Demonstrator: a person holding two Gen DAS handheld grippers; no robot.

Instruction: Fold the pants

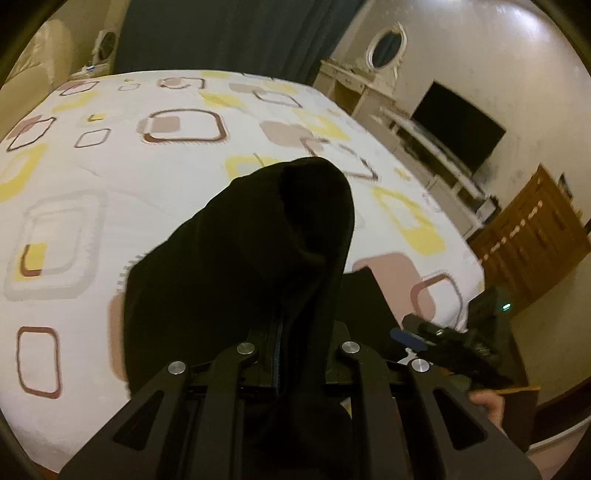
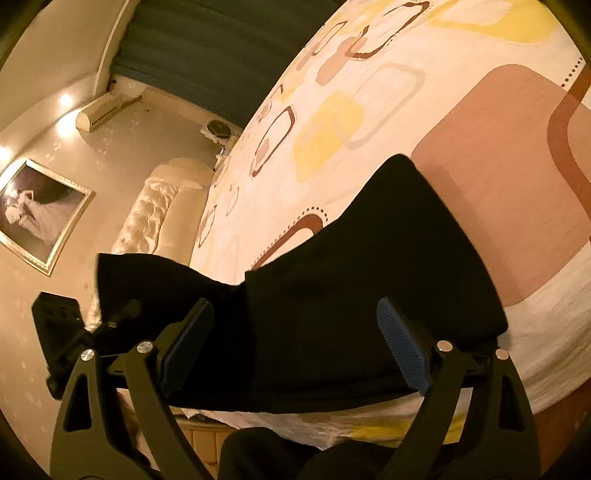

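- L gripper (image 1: 301, 354): my jaws are pressed together on black fabric of the pants (image 1: 240, 266). Cloth bunches up between the fingers and rises in a rounded hump beyond them, spilling down over the linkage toward the cam.
- R gripper (image 2: 295, 347): I've got the jaws spread wide. Blue ribbed pads (image 2: 404, 349) stand apart, black cloth lying across the gap between them. Can't tell if either pad touches the cloth.
- Pants in R wrist view (image 2: 369, 288): flat dark panel at the near edge of the bed, straight-ish edges, one corner pointing far over the sheet. A 2nd fold trails off left past the bed edge toward the other tool.
- Bed sheet (image 1: 147, 177): white w/ rounded squares in yellow, pink, brown. Pants sit on the near right part of it; the rest of the sheet, far and left, is open.
- In L wrist view the R tool body (image 1: 461, 350) shows at near right, green LED lit.
- Bkgd: dark TV (image 1: 458, 129) on a white stand at far right, oval mirror (image 1: 386, 46) above a dresser, dark curtain (image 1: 229, 33) behind the bed.
- R wrist view bkgd: framed photo (image 2: 37, 214) on wall at left, cream tufted headboard (image 2: 162, 210), wall AC unit (image 2: 101, 109).
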